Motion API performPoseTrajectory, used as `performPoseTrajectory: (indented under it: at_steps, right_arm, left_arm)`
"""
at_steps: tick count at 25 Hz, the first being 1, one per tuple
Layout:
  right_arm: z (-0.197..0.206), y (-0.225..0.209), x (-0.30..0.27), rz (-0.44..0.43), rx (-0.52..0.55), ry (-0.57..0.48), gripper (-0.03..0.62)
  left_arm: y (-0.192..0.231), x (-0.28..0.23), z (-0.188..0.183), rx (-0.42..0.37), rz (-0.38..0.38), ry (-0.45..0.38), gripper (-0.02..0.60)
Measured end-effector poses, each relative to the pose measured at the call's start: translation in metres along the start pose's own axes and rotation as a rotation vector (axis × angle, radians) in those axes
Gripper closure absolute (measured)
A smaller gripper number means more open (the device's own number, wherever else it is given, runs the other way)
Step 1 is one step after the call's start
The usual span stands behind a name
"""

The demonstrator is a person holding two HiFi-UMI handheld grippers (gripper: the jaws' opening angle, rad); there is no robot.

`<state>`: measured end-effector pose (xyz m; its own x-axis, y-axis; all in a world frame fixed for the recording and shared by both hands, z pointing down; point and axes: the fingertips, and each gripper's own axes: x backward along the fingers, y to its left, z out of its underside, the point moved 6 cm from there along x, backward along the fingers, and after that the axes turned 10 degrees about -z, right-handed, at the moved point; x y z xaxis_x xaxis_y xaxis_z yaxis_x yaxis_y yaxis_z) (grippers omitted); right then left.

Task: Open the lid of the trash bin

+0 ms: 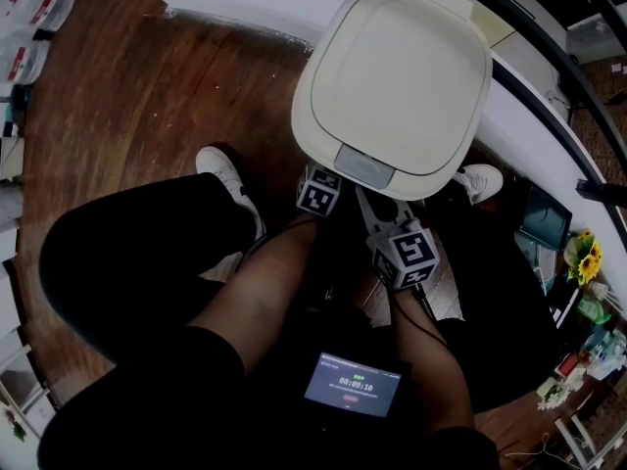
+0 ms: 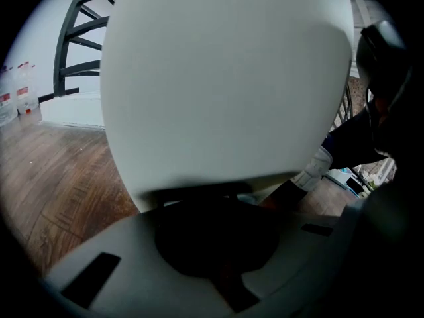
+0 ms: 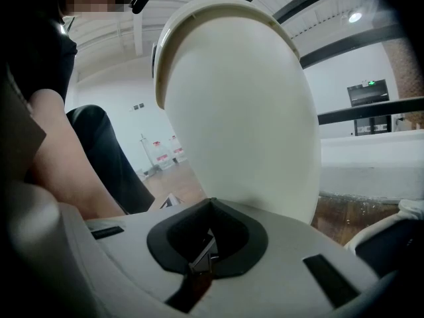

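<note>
Floorboards of brown wood [image 1: 127, 96] fill the left of the head view. The person crouches low over them with knees spread, which seems meant to bring both tools down to the front face of the bin.

Just left of centre, the left gripper [image 1: 319, 192] sits tucked under the front edge of the rounded cream plastic trash bin [image 1: 323, 116]. In its own view the left gripper [image 2: 222, 244] looks up from low down at the bin's pale wall [image 2: 225, 78], very close. Its jaws lie in shadow and appear to be together, with nothing between them. It looks parked as a brace or simply waiting, not gripping.

The bin stands at upper centre of the head view, against a white ledge. Its smooth cream lid [image 1: 392, 76] is down flat and closed. The grey rectangular press latch [image 1: 364, 167] sits on the lid's near edge, facing the person.

Right of that, the right gripper [image 1: 380, 207] reaches forward from the forearm and points at the latch from just below it. That would suit a push with the closed tip. In its own view the right gripper [image 3: 205, 254] has its jaws drawn together and empty, angled upward at the bin wall [image 3: 245, 124].

A white shoe [image 1: 480, 179] shows at the bin's right.
</note>
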<state>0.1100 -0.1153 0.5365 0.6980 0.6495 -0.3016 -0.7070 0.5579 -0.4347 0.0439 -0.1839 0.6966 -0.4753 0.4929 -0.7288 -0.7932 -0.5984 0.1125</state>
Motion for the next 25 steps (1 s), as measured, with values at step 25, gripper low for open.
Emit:
performPoseTrajectory:
  at_steps: [25]
  right_arm:
    - [0.0053, -0.0016, -0.0002, 0.011, 0.002, 0.009, 0.576]
  left_arm:
    - [0.0058, -0.0045, 0.0036, 0.001, -0.017, 0.057, 0.543]
